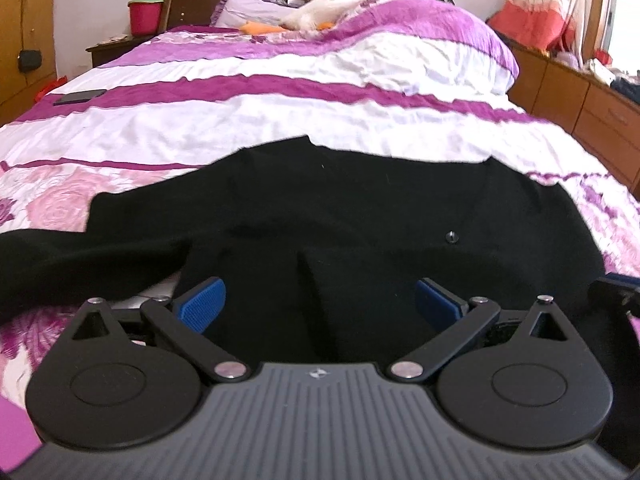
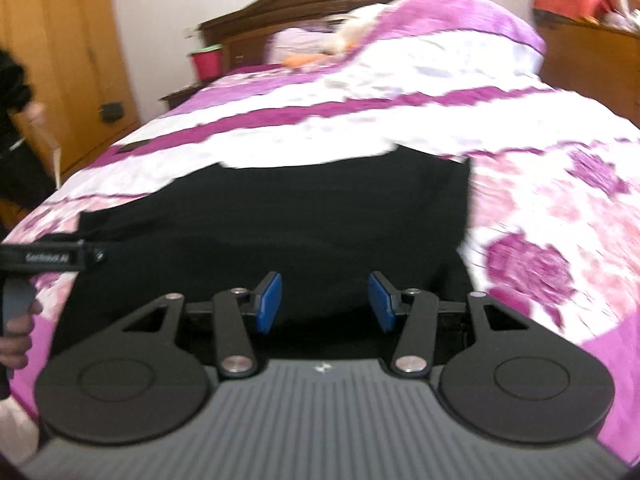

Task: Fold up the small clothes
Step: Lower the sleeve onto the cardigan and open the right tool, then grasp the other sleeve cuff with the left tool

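Note:
A black cardigan [image 1: 320,200] lies spread on the floral bedspread [image 1: 240,120], one sleeve [image 1: 60,260] trailing to the left and a small button [image 1: 451,237] showing near its front edge. My left gripper [image 1: 320,305] hovers over the cardigan's near part, its blue pads [image 1: 202,305] wide apart with nothing pinched. In the right wrist view the same cardigan [image 2: 280,220] fills the middle. My right gripper [image 2: 325,305] stands over its near edge, open, with only cloth below the gap. The left gripper's body [image 2: 52,258] and a hand [image 2: 16,340] show at that view's left edge.
A dark phone [image 1: 80,97] lies on the bed's left side. A bunched purple quilt [image 1: 420,40] and pillows sit by the headboard. A red bucket [image 1: 145,16] stands on the nightstand, a wooden dresser [image 1: 580,100] runs along the right, and a wardrobe [image 2: 60,60] stands at the left.

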A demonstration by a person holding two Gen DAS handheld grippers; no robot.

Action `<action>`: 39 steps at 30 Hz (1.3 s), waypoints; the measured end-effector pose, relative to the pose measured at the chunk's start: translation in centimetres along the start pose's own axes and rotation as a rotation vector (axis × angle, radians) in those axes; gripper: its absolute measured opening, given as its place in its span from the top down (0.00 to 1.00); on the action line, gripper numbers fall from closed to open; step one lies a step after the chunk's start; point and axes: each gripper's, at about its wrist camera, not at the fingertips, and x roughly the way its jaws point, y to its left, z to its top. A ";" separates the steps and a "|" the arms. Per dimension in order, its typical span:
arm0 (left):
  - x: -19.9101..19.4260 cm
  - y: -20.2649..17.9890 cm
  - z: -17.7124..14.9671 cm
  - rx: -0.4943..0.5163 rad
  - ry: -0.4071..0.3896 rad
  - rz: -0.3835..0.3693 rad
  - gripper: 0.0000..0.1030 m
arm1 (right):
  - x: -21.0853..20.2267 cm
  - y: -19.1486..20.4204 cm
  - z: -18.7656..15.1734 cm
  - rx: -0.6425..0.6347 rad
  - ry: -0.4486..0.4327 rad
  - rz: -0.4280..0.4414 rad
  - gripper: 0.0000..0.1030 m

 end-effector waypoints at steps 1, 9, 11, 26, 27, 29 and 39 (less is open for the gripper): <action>0.5 -0.2 0.0 0.006 0.005 0.005 0.01 | 0.1 -0.6 -0.1 0.018 0.002 -0.011 0.51; 3.8 -0.7 -0.6 0.007 0.049 0.028 0.04 | 0.7 -3.6 -0.6 0.083 0.001 -0.065 0.51; 4.2 -0.9 -0.8 0.015 0.047 0.035 0.04 | 0.8 -4.1 -0.7 0.092 0.001 -0.074 0.51; 6.5 -1.7 0.0 0.007 0.033 0.047 0.02 | 2.5 -4.7 -0.4 0.082 0.008 -0.116 0.51; 6.5 -1.8 0.0 0.011 0.027 0.046 0.05 | 2.5 -4.7 -0.4 0.080 0.007 -0.117 0.51; 6.3 -2.0 -0.2 0.019 0.013 0.035 0.14 | 2.5 -4.7 -0.4 0.080 0.008 -0.117 0.51; 3.5 -2.5 0.0 0.016 -0.056 -0.006 0.89 | 2.6 -4.6 -0.4 0.074 0.006 -0.117 0.51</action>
